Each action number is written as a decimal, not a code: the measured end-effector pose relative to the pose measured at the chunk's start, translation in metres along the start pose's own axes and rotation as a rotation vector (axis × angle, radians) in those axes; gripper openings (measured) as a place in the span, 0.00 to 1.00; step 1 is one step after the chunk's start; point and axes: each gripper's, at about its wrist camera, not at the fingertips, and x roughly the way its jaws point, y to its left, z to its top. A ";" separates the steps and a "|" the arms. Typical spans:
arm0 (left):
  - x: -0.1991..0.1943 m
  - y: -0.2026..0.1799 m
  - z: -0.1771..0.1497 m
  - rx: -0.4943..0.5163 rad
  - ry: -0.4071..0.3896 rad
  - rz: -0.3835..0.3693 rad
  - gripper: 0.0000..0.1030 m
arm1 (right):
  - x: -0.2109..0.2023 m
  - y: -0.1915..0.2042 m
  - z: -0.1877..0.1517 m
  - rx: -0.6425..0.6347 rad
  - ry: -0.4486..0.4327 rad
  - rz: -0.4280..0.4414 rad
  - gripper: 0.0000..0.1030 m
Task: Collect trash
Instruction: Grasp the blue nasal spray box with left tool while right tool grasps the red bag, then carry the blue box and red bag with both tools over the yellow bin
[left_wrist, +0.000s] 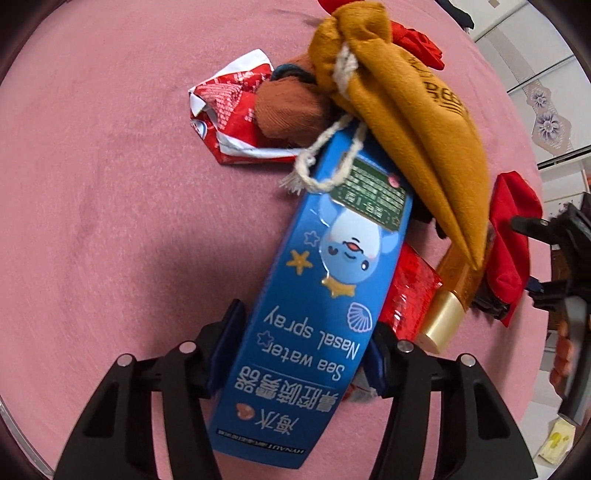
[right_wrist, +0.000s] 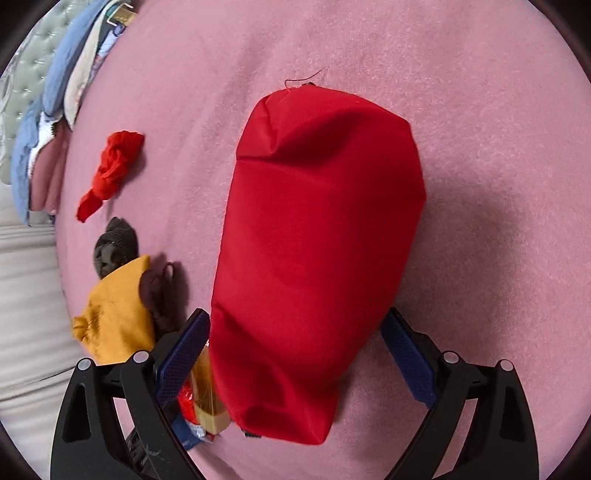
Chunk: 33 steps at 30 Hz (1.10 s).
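Blue cardboard nasal-spray box (left_wrist: 321, 280): light, crushable, left jaws closing across lower sides; right jaws apart around soft red pouch (right_wrist: 314, 258).

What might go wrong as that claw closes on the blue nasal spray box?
The mustard pouch lies across the far end of the blue box, its cord draped over it, so lifting may drag the pouch along. The left claw grips only the near end, so the long box could tilt or slip.
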 end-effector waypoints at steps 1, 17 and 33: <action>-0.001 -0.001 -0.006 -0.004 0.001 -0.006 0.53 | 0.000 0.002 -0.001 -0.013 -0.005 -0.016 0.86; -0.024 -0.001 -0.094 -0.232 -0.023 -0.143 0.50 | -0.044 -0.022 -0.054 -0.211 -0.037 0.030 0.03; -0.056 -0.096 -0.160 -0.150 0.005 -0.239 0.50 | -0.121 -0.084 -0.153 -0.297 -0.002 0.114 0.03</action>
